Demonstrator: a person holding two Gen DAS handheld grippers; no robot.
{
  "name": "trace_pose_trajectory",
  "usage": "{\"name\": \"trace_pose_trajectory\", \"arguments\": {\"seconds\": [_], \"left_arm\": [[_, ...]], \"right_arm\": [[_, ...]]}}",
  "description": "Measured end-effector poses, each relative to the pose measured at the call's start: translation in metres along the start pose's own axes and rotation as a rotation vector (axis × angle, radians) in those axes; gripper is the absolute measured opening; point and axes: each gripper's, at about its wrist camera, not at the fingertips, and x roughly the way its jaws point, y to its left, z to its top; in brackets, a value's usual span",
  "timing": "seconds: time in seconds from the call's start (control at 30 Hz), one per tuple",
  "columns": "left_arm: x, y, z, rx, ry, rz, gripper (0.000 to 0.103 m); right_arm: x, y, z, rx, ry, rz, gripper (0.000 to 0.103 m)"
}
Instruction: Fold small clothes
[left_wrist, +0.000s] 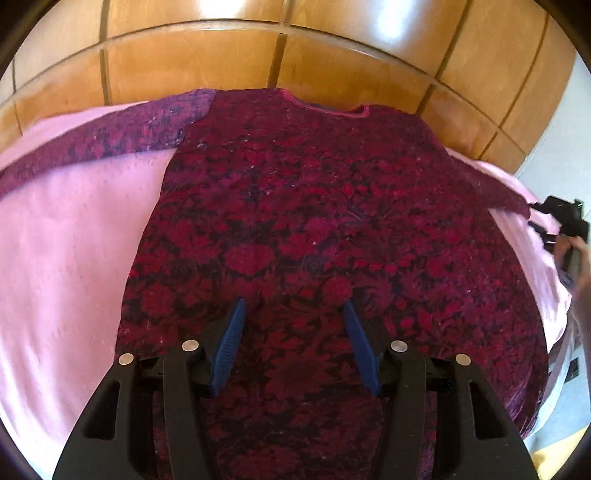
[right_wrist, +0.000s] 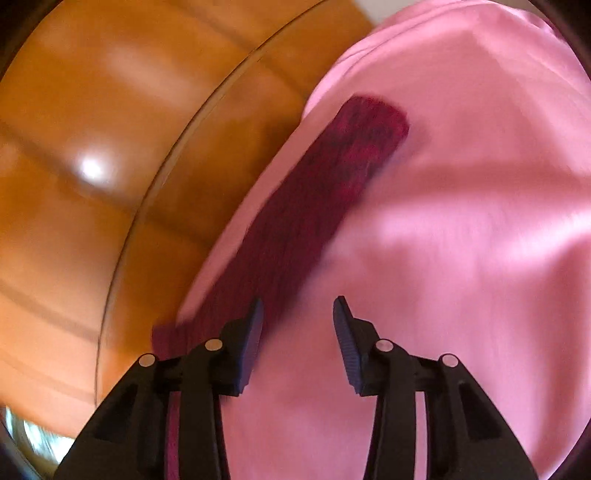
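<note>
Floral top (left_wrist: 295, 221), dark red w/ pink neckband, lay flat on pink sheet (left_wrist: 74, 240), sleeves spread; right sleeve (right_wrist: 332, 177) blurred. Glossy wood panels (left_wrist: 258, 55) behind. Left tongs (left_wrist: 293, 306) & right tongs (right_wrist: 298, 302) stood apart, ribbed blue pads (left_wrist: 227, 343) gripping nothing.

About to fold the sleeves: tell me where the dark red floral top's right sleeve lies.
In the right wrist view the dark red sleeve lies stretched flat on the pink sheet, left of centre, running away past the open right gripper, near the wooden panelling.
</note>
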Motion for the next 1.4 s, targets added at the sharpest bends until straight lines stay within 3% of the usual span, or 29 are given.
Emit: {"name": "trace_pose_trajectory", "arguments": {"seconds": [0.23,0.3,0.33,0.5,0.57,0.67,0.8,1.03,1.23,1.4], "left_arm": [[0.004,-0.004,-0.003,0.011,-0.009,0.022,0.061],[0.006,-0.008,-0.002,0.025,-0.01,0.036,0.061],[0.005,-0.007,-0.002,0.023,-0.009,0.035,0.061],[0.007,-0.004,0.0,-0.002,-0.006,0.02,0.062],[0.007,-0.005,-0.001,0.01,-0.007,0.024,0.063],[0.006,-0.004,0.001,0.011,-0.003,0.015,0.064],[0.003,0.001,0.007,-0.018,0.005,-0.026,0.064],[-0.006,0.006,0.018,-0.076,-0.024,-0.064,0.064],[-0.005,0.013,0.035,-0.122,-0.026,-0.102,0.064],[-0.006,0.017,0.056,-0.133,-0.048,-0.14,0.064]], "right_arm": [[0.049,-0.02,0.047,0.143,-0.037,-0.08,0.039],[0.054,-0.019,0.052,0.133,-0.052,-0.097,0.029],[0.056,-0.018,0.052,0.122,-0.047,-0.104,0.013],[0.046,0.004,0.054,-0.086,-0.091,-0.312,0.008],[0.044,-0.014,0.053,-0.026,-0.08,-0.326,0.008],[0.042,-0.013,0.045,-0.038,-0.084,-0.342,0.008],[0.023,0.02,0.044,-0.077,-0.126,-0.265,0.008],[0.0,0.105,0.011,-0.361,-0.119,-0.132,0.008],[0.02,0.189,-0.068,-0.658,-0.025,-0.056,0.008],[0.058,0.258,-0.16,-0.876,0.102,0.027,0.008]]}}
